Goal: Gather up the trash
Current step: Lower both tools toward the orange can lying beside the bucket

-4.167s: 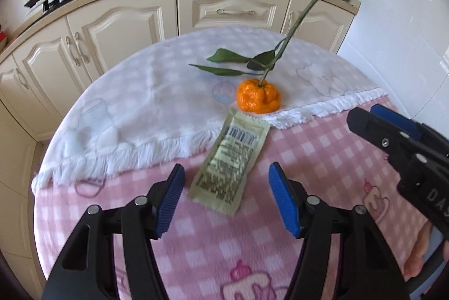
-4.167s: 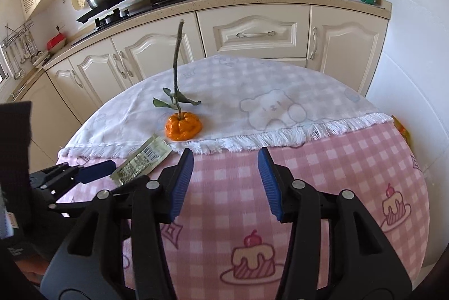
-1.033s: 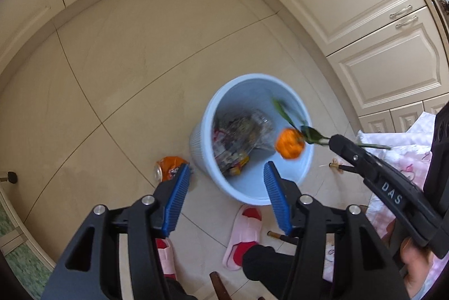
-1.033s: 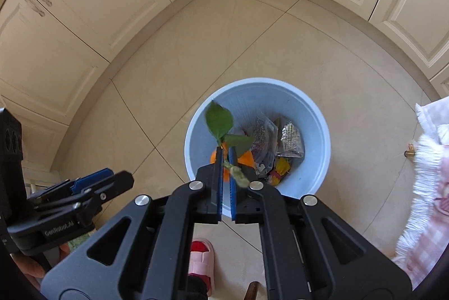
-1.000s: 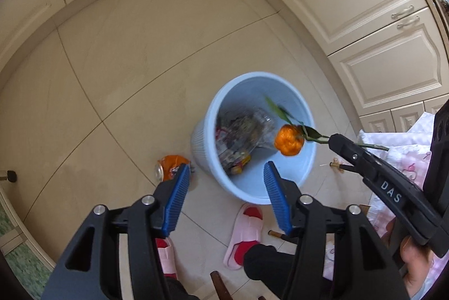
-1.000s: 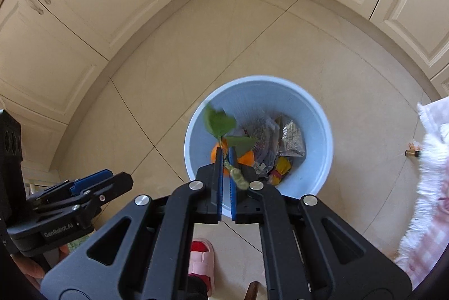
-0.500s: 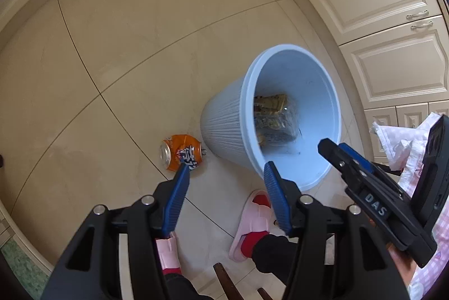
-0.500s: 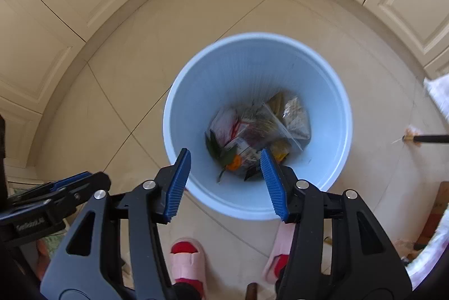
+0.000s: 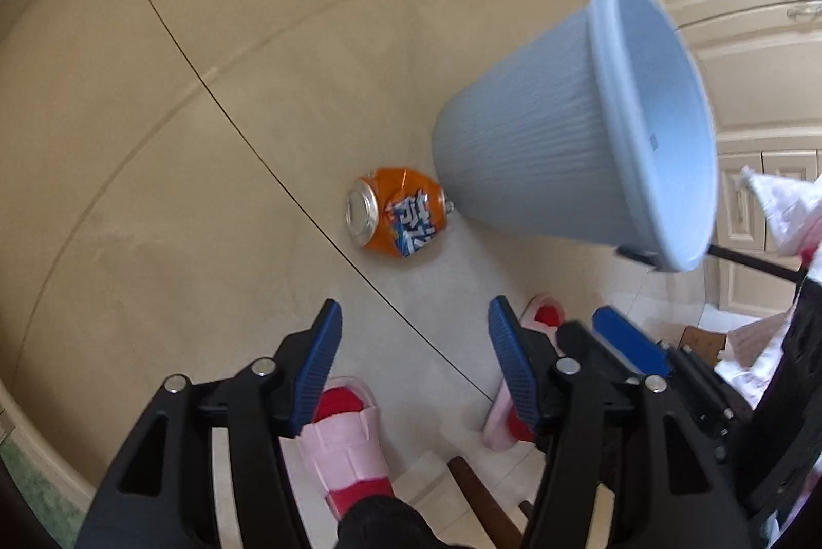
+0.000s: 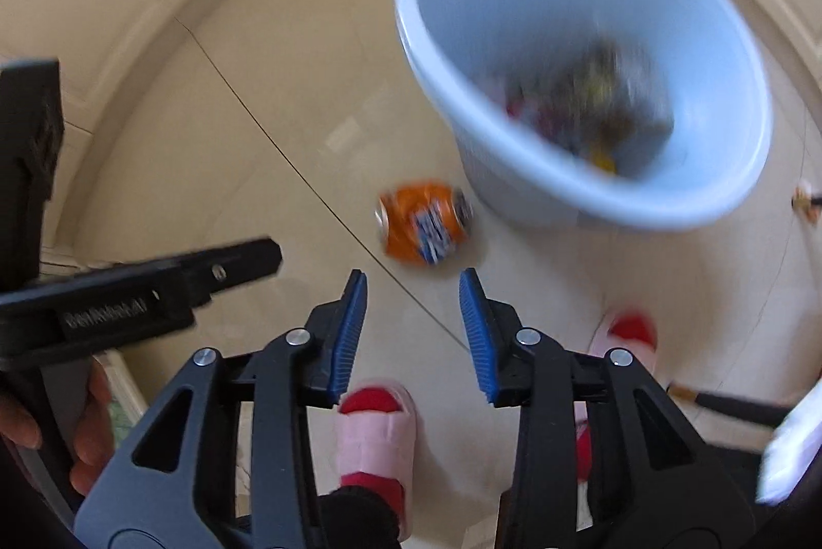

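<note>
On the tiled floor in the left wrist view, a crushed orange drink can (image 9: 395,218) is lying against the foot of a pale blue ribbed plastic bin (image 9: 534,138), probably missed trash. The left gripper (image 9: 413,364) is hanging above it, jaws opening with nothing between them, likely readying a pickup. From the right wrist view, the right gripper (image 10: 413,330) is pointing at the same can (image 10: 424,223), jaws closing on nothing, while blurred litter (image 10: 591,112) is sitting inside the bin.
</note>
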Tool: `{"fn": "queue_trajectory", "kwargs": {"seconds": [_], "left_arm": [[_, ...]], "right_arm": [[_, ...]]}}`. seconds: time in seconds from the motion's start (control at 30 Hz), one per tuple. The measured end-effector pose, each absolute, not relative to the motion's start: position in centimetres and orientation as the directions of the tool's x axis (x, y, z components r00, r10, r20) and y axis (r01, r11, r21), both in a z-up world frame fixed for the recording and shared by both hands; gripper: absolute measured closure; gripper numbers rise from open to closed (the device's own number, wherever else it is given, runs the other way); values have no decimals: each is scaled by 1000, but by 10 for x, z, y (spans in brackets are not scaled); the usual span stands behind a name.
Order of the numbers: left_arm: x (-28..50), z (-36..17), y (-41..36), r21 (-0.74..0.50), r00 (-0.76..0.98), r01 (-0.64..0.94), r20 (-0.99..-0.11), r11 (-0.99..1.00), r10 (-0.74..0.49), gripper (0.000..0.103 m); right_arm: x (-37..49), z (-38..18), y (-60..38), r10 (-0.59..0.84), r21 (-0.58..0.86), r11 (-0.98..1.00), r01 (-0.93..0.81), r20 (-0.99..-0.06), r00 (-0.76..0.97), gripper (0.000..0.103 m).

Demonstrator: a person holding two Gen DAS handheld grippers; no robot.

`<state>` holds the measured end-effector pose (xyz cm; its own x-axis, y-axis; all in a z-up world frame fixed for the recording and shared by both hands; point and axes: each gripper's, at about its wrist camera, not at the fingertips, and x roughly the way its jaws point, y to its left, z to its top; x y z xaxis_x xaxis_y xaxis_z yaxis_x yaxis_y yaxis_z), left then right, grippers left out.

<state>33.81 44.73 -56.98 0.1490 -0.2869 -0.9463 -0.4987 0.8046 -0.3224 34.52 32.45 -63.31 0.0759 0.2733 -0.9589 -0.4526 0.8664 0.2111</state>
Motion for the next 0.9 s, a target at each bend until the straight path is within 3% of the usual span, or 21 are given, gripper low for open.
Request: {"fn": "queue_trajectory", "kwargs": {"seconds": [0.2,0.3,0.37,0.6,0.63,0.8,0.9], "left_arm": [[350,-633,440,-309,139,-486,-951,817,-277,45],[360,-658,436,-326,169,-483,-945,812,-278,45],[365,-679,436,-328,182,-492,-945,807,-273,45],[382,-723,427,-293,157,-495,-956,818,-247,45],[383,-727,427,-279,153,-496,-960,822,-234,47],[391,-748,430,-205,89,-489,-979,848,-185,73],[391,-754,432,-204,75,-497,-979,843,-192,77]], "right_arm": [[344,-712,298,190,169,917,-360,-981,23,60],[355,-743,281,193,185,951,-249,-981,8,56],[360,-759,274,211,206,959,-195,-977,7,49],[368,-800,264,276,278,959,-59,-960,-37,47],[368,-804,262,284,285,958,-39,-958,-43,47],[373,-810,263,310,310,951,0,-950,-39,43],[373,-811,266,325,325,946,0,-945,-40,43]]}}
